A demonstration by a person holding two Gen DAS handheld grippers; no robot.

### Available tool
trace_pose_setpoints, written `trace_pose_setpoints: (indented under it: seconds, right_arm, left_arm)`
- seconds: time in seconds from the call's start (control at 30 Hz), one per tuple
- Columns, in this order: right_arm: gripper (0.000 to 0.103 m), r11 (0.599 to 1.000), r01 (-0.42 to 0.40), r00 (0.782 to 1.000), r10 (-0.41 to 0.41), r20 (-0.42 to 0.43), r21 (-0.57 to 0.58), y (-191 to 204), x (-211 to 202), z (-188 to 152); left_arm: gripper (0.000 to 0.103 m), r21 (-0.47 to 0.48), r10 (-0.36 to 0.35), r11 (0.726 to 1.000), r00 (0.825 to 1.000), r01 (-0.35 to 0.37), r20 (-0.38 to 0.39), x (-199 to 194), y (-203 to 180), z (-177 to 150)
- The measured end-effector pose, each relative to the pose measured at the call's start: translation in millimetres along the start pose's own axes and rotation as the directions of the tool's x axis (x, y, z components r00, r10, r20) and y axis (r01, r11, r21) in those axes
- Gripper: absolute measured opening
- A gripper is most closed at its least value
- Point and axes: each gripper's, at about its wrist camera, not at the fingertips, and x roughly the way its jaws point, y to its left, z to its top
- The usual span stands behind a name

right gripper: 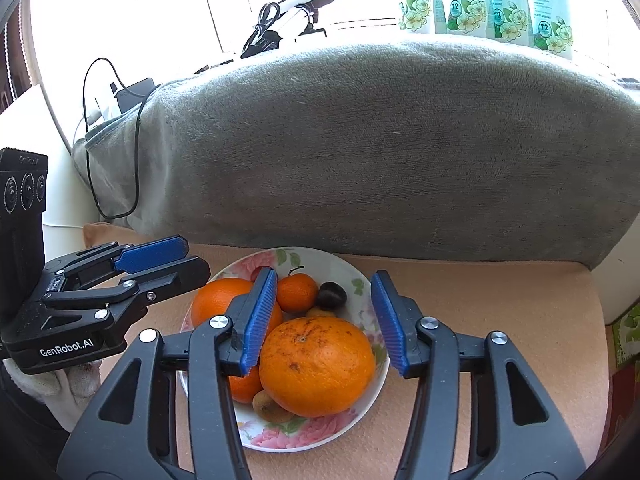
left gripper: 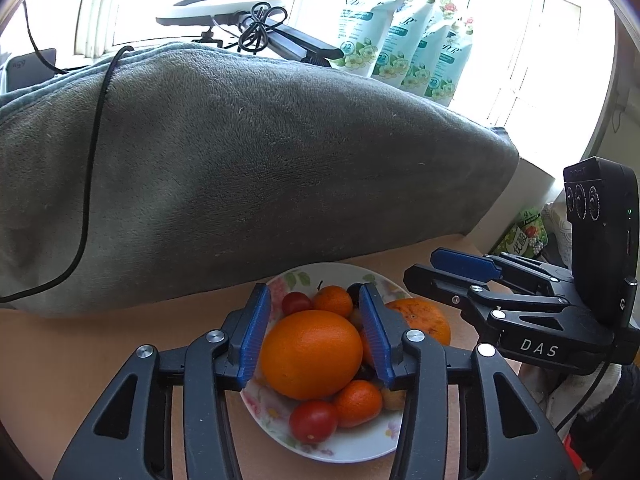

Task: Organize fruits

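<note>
The fruit sits heaped on a floral plate [right gripper: 360, 280] on the tan surface [right gripper: 500, 320], in front of a grey blanket [right gripper: 380, 140]. Both pairs of tongs hang over the heap, angled downward, each with its pads spread and pinching nothing.

The left tongs [left gripper: 314, 336] straddle a smooth large orange [left gripper: 310, 354]. The left pad looks almost against the peel at 9 o'clock, while the right pad stands a little clear at 3 o'clock. The right tongs [right gripper: 324, 320] bracket a second, speckled orange [right gripper: 316, 364], with a clear gap on the 3 o'clock side.

The heap is the main risk. Around the smooth orange lie a cherry tomato [left gripper: 314, 420] at 6 o'clock, a small mandarin [left gripper: 358, 402] at about 5 o'clock, and another mandarin [left gripper: 332, 300] at 12 o'clock. Lifting either big orange would probably take away the support of the small fruit, which could roll off the shallow rim onto the surface. A pad lowered carelessly could crush a tomato or the dark plum-like fruit [right gripper: 332, 294].

The two oranges lie side by side, so both tongs closing together could knock into each other. An off-centre pinch on such round, smooth peel would likely squirt the fruit sideways and tip the plate.
</note>
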Motion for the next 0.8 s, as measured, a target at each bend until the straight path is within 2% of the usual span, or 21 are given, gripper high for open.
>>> trace_pose_setpoints:
  seconds: [0.07, 0.13, 0.23, 0.3, 0.43, 0.63, 0.8]
  right_arm:
    - [0.063, 1.0, 0.006, 1.0, -0.006, 0.005, 0.004, 0.1, -1.3, 0.0]
    - [0.069, 1.0, 0.013, 1.0, -0.013, 0.013, 0.009, -0.6, -3.4, -0.5]
    - [0.07, 1.0, 0.019, 1.0, -0.019, 0.01, 0.008, -1.0, -4.8, -0.8]
    - [0.07, 1.0, 0.025, 1.0, -0.025, 0.009, 0.005, -1.1, -6.0, -1.3]
    - [0.083, 0.999, 0.037, 0.999, -0.037, 0.017, 0.011, -2.0, -10.6, -3.0]
    - [0.086, 0.999, 0.044, 0.999, -0.044, 0.012, 0.012, -1.2, -16.8, -7.5]
    - [0.086, 0.998, 0.064, 0.998, -0.064, 0.006, 0.003, 1.6, -20.0, -12.1]
  left_arm:
    - [0.05, 0.001, 0.001, 1.0, 1.0, -0.001, 0.001, -1.0, -1.1, -0.2]
    - [0.052, 0.001, 0.001, 1.0, 1.0, -0.001, 0.003, -2.0, -2.2, -0.2]
    - [0.059, 0.003, 0.007, 1.0, 1.0, -0.007, 0.005, -4.2, -2.9, -1.1]
    - [0.06, 0.006, 0.008, 1.0, 1.0, -0.008, 0.006, -5.9, -3.6, -1.7]
    - [0.069, 0.009, 0.016, 1.0, 1.0, -0.016, 0.016, -11.2, -4.2, -2.9]
    - [0.075, 0.011, 0.032, 0.999, 0.999, -0.032, 0.022, -17.2, -5.6, -3.9]
    - [0.075, 0.01, 0.046, 0.999, 0.999, -0.046, 0.018, -20.1, -6.0, -7.0]
